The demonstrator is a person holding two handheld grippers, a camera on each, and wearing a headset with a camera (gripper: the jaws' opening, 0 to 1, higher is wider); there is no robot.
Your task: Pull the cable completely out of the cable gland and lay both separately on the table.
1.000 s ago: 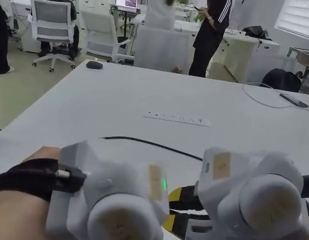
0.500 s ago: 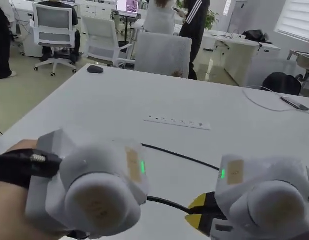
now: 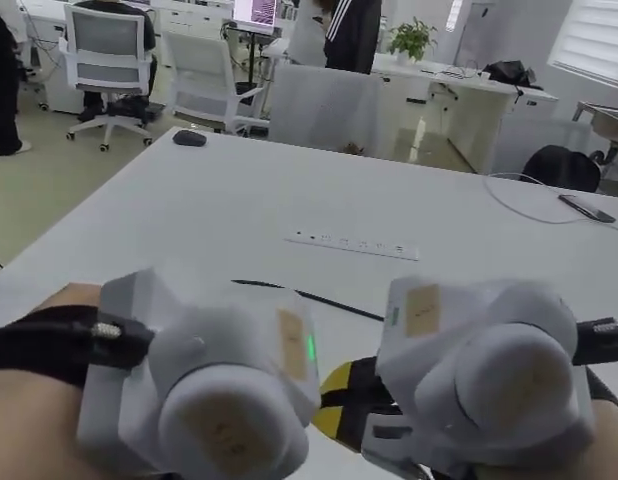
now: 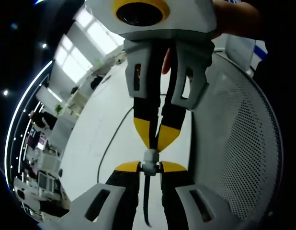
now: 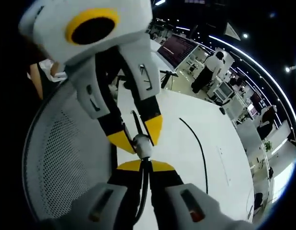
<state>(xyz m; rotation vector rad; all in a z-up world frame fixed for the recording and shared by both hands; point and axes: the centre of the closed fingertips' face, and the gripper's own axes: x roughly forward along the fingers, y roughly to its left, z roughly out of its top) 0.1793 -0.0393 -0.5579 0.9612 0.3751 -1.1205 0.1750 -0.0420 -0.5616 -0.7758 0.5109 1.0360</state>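
White table: black cable lying mid-front, white power strip beyond, mouse far edge.

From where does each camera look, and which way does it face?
Left gripper view: on the left gripper, facing the right gripper; own jaws clamp the small grey cable gland.
Right gripper view: on the right gripper, facing back; own jaws clamp the thin black cable.
Head view: on the headset, looking down over the white table; grippers' backs, a forearm.
Gripper views share gland and cable.
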